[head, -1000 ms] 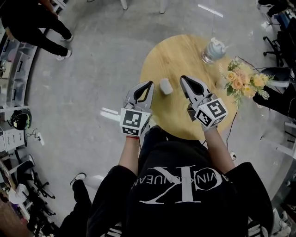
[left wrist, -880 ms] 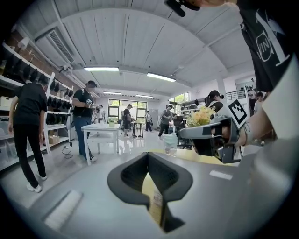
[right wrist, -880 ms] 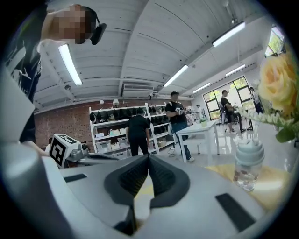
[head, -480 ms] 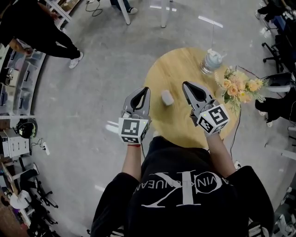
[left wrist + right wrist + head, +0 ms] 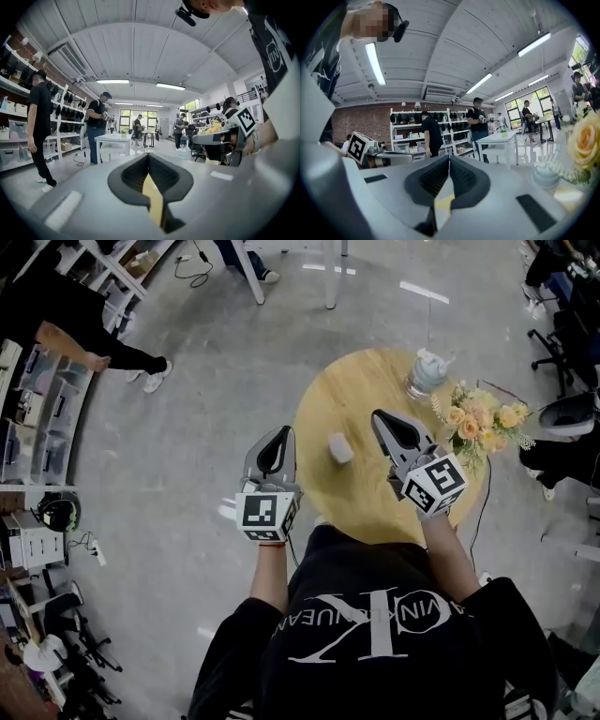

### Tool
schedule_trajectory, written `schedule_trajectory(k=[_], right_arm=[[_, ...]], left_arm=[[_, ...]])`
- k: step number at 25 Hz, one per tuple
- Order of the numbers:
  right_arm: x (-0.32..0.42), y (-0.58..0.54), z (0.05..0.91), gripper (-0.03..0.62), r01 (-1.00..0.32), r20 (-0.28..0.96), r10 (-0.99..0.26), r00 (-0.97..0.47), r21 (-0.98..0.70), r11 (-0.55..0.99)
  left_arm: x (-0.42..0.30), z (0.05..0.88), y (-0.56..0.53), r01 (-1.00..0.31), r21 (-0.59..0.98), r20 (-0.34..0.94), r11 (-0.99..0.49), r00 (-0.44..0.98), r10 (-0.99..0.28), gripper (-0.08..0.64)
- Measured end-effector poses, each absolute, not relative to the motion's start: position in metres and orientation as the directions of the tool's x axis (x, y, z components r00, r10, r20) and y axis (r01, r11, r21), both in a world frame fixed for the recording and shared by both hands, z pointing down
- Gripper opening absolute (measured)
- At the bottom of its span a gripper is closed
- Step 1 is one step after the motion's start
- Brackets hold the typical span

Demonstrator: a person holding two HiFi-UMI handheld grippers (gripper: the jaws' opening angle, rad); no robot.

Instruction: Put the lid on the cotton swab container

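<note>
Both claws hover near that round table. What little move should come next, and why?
Probably open the right claw and lower it toward the small white object on the table; it and the left claw are shut and empty.

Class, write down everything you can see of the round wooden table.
The table has a round top of light wood and stands on a grey floor; its legs are hidden. A small white object sits left of its middle, a pale jar at its far edge, a bunch of yellow and peach flowers at its right edge. The shut right gripper hangs above it; the shut left gripper is beside it, over the floor. The person stands at its near edge.
</note>
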State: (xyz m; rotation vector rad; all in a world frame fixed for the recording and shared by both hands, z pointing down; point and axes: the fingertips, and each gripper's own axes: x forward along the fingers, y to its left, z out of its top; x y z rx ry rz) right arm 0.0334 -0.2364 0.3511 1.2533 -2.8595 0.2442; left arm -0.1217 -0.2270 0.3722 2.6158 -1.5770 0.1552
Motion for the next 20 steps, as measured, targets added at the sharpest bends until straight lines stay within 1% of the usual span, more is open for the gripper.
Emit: schedule_trajectory(k=[10,20], right_arm=[[0.035,-0.241,0.336,0.015,-0.734,0.042,-0.736,-0.676,-0.128,0.667],[0.038,-0.238,0.335,0.017,-0.726,0.044,-0.727,-0.685,-0.122,0.677]], left_arm=[[-0.129,0.358,-0.231,-0.894,0.024,0.095,-0.448,0.448,-0.889,0.012],[-0.135,0.357,-0.228,-0.908,0.056,0.08,-0.414,0.418,-0.905,0.012]])
